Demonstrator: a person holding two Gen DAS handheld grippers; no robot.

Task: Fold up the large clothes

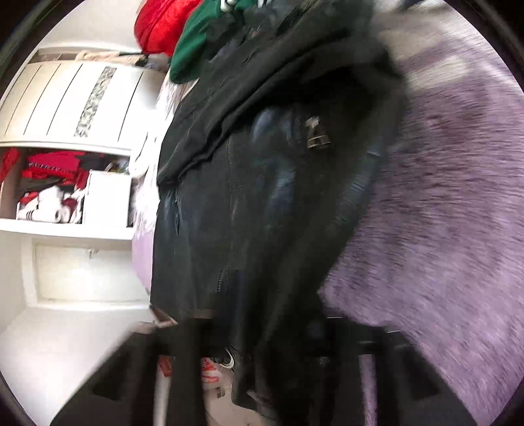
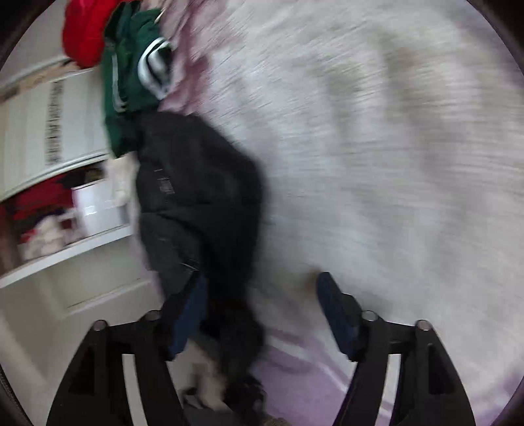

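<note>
A black jacket (image 1: 262, 196) with a zip and a dark blue lining lies along the left edge of a lilac bed cover (image 1: 442, 196). Its lower end hangs past the edge. My left gripper (image 1: 262, 344) is at that lower end. The cloth bunches between its fingers and hides the tips, and it looks shut on the jacket. In the right wrist view the same jacket (image 2: 196, 183) runs down towards my right gripper (image 2: 258, 314). Those fingers stand wide apart, with the jacket's hem against the left finger (image 2: 170, 331) and the right pad (image 2: 337, 314) over bare bed cover (image 2: 393, 164). Both views are blurred.
A green garment (image 1: 193, 42) (image 2: 131, 82) and a red one (image 1: 163, 23) (image 2: 85, 29) are piled at the jacket's far end. Left of the bed stands a white shelf unit (image 1: 65, 98) (image 2: 32, 114) holding red and white clothes. A shoe (image 1: 226, 360) shows on the floor below.
</note>
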